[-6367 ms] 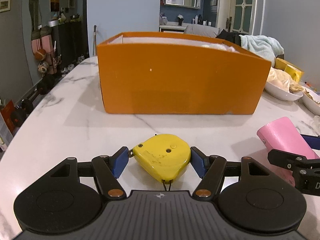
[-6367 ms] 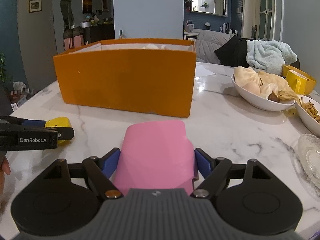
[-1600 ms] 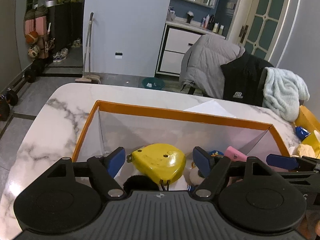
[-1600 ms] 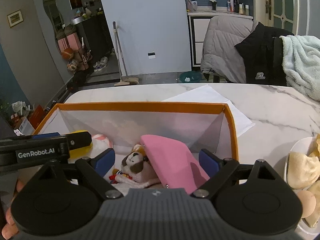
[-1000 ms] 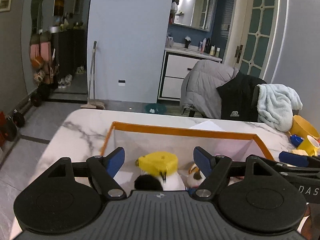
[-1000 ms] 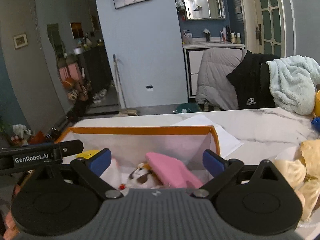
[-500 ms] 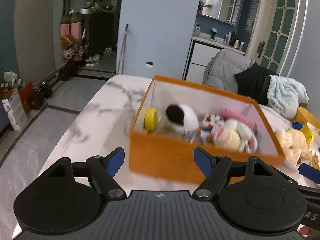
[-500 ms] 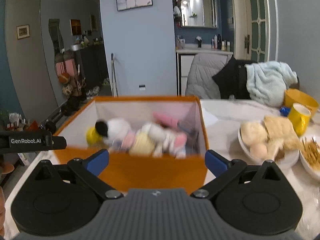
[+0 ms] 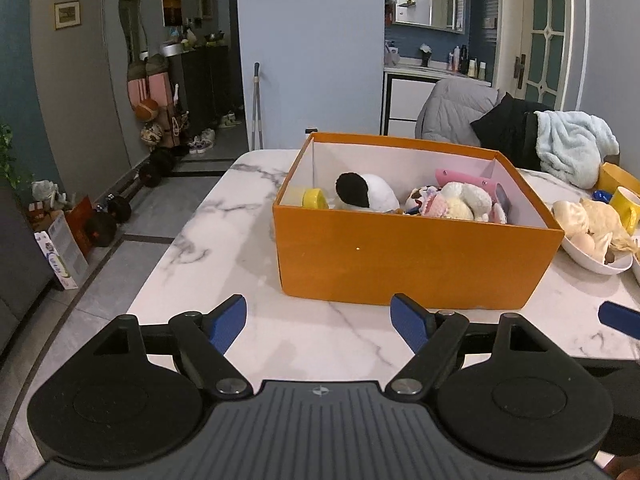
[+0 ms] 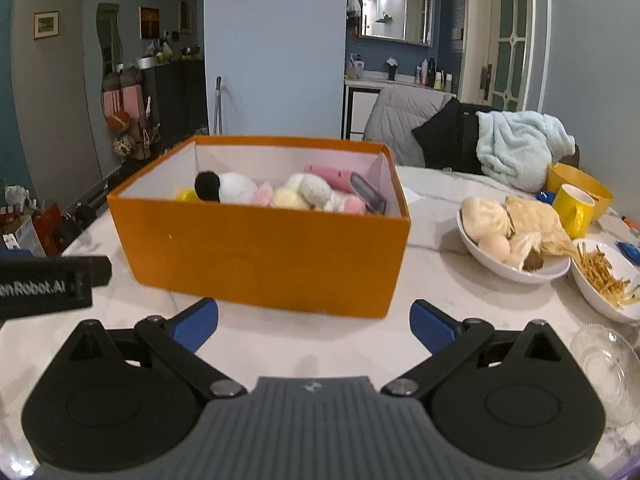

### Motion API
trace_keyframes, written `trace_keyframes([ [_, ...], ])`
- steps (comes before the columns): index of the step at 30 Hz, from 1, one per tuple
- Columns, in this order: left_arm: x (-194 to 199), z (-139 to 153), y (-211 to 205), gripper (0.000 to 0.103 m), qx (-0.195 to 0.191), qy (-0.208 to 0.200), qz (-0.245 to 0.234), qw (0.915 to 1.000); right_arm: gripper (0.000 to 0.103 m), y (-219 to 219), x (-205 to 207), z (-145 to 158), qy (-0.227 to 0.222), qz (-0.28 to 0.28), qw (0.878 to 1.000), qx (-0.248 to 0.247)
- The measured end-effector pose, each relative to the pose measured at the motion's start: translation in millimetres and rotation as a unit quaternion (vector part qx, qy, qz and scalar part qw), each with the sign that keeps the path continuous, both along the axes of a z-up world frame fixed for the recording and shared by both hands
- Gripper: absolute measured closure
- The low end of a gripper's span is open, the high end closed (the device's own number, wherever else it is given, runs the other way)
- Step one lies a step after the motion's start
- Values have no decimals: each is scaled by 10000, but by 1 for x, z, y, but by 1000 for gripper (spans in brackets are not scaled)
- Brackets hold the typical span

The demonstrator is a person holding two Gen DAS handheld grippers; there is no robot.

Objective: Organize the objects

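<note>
Yellow tape measure [image 9: 313, 198] half hidden behind near wall of orange cardboard box [image 9: 416, 268], far-left corner; pink case [image 10: 332, 176] partly buried under plush toys [image 10: 304, 194]. "nRobot.AI" readable on left tool, cut off at frame edge. Left tool [image 9: 319, 322] spread, empty. Right tool [image 10: 314, 322] spread, empty. Glossy marble counter [image 9: 224, 240].
</note>
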State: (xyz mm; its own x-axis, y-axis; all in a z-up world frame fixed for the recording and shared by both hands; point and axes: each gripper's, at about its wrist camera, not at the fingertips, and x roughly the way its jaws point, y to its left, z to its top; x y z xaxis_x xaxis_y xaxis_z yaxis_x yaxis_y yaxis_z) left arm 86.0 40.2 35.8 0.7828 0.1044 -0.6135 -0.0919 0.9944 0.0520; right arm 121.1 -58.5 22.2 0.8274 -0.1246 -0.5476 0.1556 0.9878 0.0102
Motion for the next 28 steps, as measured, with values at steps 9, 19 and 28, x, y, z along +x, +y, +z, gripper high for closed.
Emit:
trace_keyframes([
  [9, -4, -3, -4, 8, 161, 19, 33, 9999, 1, -3, 0, -6, 100, -53, 9999, 6],
  [19, -4, -4, 1, 7, 43, 6, 38, 10000, 1, -2, 3, -11, 174, -24, 9998, -25],
  [28, -3, -2, -2, 7, 108, -66, -57, 9999, 1, -3, 5, -13, 194, -21, 9998, -14],
])
